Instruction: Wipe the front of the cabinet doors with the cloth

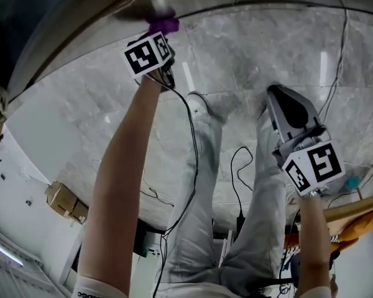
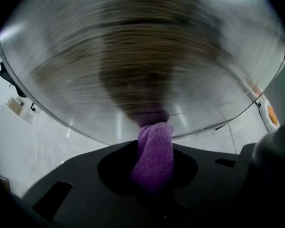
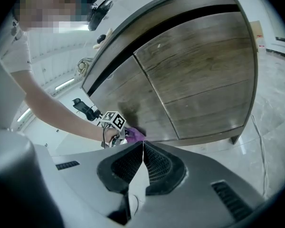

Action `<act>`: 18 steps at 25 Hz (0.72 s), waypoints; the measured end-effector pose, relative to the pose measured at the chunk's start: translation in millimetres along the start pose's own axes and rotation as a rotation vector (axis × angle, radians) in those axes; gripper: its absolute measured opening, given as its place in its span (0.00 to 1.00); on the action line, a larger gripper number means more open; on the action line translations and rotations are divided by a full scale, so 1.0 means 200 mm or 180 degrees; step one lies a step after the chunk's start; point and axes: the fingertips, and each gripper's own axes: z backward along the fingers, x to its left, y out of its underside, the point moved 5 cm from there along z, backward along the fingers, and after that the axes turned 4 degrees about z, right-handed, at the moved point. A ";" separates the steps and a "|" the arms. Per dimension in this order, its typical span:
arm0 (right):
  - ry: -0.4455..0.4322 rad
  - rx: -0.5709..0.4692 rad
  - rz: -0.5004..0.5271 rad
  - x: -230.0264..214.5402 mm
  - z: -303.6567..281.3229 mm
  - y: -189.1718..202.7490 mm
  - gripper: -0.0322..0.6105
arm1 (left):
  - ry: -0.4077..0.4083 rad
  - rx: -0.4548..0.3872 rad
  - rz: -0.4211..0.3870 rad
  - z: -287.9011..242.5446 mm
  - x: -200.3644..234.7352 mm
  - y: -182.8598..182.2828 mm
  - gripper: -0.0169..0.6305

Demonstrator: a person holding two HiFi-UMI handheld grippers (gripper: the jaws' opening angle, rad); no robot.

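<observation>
A purple cloth [image 2: 155, 153] is clamped in my left gripper [image 2: 154, 175], its tip pressed against the lower part of the wooden cabinet door [image 2: 142, 56], which shows motion blur. In the head view the cloth [image 1: 163, 23] touches the cabinet's bottom edge, just past the left gripper's marker cube [image 1: 148, 53]. In the right gripper view the cloth [image 3: 136, 134] sits low on the left door [image 3: 128, 99], beside the right door [image 3: 204, 75]. My right gripper [image 3: 142, 148] is shut with nothing in it and hangs back from the cabinet, by my right leg [image 1: 298, 129].
The floor is pale marble [image 1: 248, 48]. A black cable [image 1: 193, 160] trails from the left gripper down past my legs. A cardboard box [image 1: 65, 202] lies at the left. An office chair [image 3: 85, 109] stands left of the cabinet.
</observation>
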 end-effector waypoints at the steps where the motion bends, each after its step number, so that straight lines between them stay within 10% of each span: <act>1: -0.0032 -0.0004 0.0013 0.05 -0.05 -0.01 0.09 | -0.0044 0.0007 0.0021 0.01 0.09 0.00 0.17; 11: -0.0375 0.0066 0.0162 0.41 -0.37 -0.06 0.09 | -0.0436 -0.0090 0.0347 0.13 0.73 0.04 0.17; 18: -0.0564 0.0096 0.0220 0.46 -0.29 -0.05 0.09 | -0.0568 0.0037 0.0570 0.23 0.73 0.22 0.17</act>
